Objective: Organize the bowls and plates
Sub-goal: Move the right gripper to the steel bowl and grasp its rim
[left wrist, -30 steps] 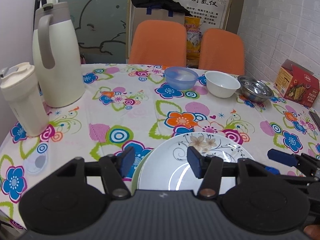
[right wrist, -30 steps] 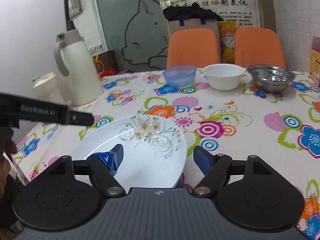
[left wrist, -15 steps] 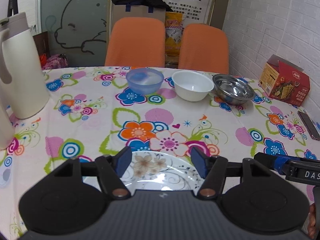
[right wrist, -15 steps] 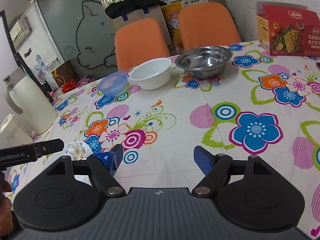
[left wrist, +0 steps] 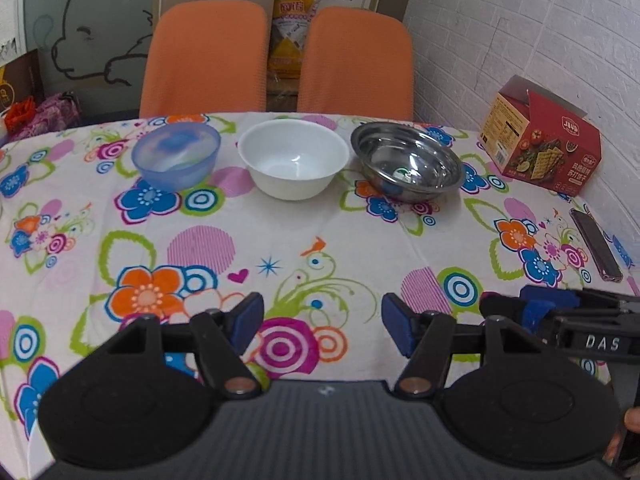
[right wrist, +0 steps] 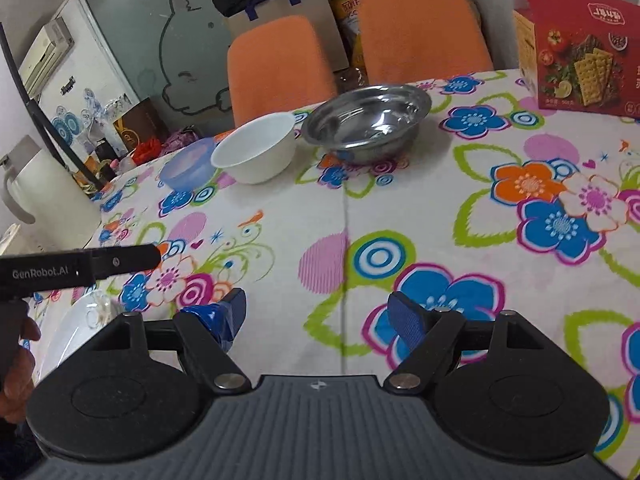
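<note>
Likely the steel bowl [left wrist: 408,162], just beside the white bowl [left wrist: 294,158], is light and slick, best taken by its rim; both the left gripper [left wrist: 322,328] and the right gripper [right wrist: 318,318] are held half open, empty.

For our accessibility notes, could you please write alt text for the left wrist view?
The open, empty left gripper hovers over a floral tablecloth, facing three bowls in a row: blue bowl, white bowl, steel bowl. A cracker box and phone lie to the right, with the right gripper at the lower right edge.
</note>
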{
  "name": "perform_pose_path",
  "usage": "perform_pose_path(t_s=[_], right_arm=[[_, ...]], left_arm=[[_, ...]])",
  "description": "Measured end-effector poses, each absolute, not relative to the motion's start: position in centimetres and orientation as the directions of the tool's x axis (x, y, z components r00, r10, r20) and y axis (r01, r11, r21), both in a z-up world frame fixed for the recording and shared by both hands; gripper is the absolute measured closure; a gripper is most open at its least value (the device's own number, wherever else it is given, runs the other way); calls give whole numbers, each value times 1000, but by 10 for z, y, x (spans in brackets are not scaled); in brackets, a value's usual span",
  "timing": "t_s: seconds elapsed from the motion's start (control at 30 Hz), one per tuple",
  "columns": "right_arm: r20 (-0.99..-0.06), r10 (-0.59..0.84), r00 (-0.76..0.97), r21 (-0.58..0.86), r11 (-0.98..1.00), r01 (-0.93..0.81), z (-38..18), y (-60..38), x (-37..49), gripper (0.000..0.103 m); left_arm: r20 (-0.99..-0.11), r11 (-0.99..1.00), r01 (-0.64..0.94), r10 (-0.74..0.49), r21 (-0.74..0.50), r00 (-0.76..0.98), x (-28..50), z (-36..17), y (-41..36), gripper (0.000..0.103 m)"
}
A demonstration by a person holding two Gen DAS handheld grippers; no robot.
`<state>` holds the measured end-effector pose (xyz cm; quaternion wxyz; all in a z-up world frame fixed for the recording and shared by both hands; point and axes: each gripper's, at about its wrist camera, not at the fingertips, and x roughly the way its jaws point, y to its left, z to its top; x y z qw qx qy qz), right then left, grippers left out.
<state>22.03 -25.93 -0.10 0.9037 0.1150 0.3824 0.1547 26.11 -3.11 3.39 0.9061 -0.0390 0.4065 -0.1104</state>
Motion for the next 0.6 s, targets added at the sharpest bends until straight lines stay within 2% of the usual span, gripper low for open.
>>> perform_pose_path(t_s=[0.4, 0.6], right_arm=[[-662, 224, 716, 202, 972, -117, 16, -280, 333, 39], [-766, 95, 636, 70, 995, -65, -6, -263, 406, 39]], left_arm=[[-789, 977, 119, -211, -174, 577, 298, 14, -21, 39], [-772, 980, 118, -198, -159, 604, 289, 24, -7, 39]])
